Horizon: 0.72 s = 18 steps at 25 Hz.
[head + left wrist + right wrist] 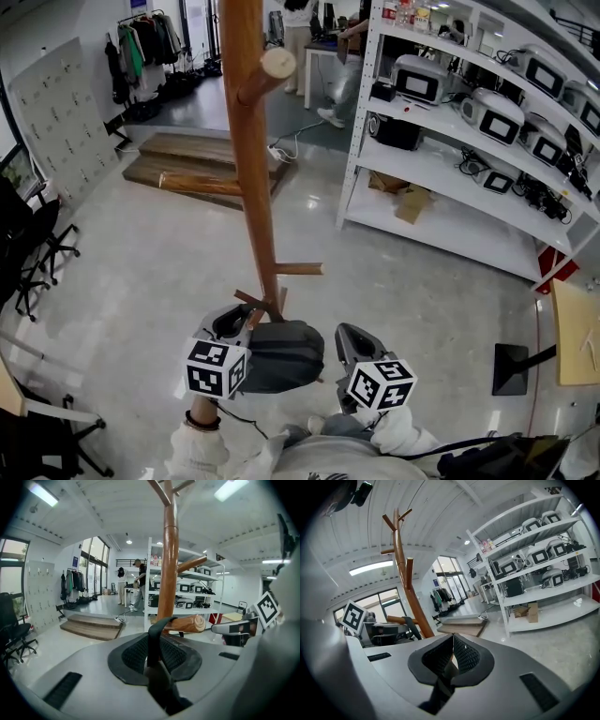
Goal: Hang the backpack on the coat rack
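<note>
head view: coat rack (251, 141), a brown wooden pole with side pegs, stood on a pale glossy floor (150, 272) mid-frame. backpack (286, 356), dark grey, sat low against the foot of the pole, just under the lowest pegs. could not tell whether it rested on the floor or hung free.

left gripper (153, 644): jaws narrow, clamped on the backpack's black top strap (155, 626). the strap rose from between the pads and arched toward a low peg (185, 623) with a pale round end. in the right gripper view the strap crossed that peg; whether it was truly hooked over it was not clear.

right gripper (452, 640): jaw tips together, nothing between them. in head view it sat just beside the backpack's right edge, pointed toward the rack; contact could not be judged.

surroundings: white shelving (450, 159) with grey-and-white devices to the right; wooden steps (192, 155) behind the rack; clothes rail (141, 42) far left; black office chairs (33, 244) at the left edge; a person (139, 585) stood at a table in the background.
</note>
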{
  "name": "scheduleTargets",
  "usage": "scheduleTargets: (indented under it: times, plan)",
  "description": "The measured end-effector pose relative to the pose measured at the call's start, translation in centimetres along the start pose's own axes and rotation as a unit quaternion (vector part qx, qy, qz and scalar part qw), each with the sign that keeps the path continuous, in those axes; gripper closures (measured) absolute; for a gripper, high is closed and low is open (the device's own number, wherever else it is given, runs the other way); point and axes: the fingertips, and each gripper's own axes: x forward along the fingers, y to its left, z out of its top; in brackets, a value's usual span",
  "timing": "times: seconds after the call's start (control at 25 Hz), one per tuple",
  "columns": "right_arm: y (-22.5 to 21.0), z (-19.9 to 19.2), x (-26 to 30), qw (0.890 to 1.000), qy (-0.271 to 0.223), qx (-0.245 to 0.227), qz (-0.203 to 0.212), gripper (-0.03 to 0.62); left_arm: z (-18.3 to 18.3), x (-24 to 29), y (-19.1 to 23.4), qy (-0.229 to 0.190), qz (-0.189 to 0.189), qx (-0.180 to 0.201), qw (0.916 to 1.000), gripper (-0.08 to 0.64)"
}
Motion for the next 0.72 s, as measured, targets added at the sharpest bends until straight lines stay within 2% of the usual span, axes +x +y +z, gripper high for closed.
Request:
scheduleTargets:
  times: [0.52,0.72]
  plan:
    - [-1.9,0.3,-1.5,1.000,-0.005,0.000,-0.026,0.580,-0.7,2.0,-0.1,-0.003,-0.006,0.006,1.0000,0.502]
    - [-1.5,0.0,-1.7,1.000,-0.001,-0.002,-0.023,0.580,-1.1,2.0,-0.4,-0.013,-0.008,0.015,0.9998,0.502]
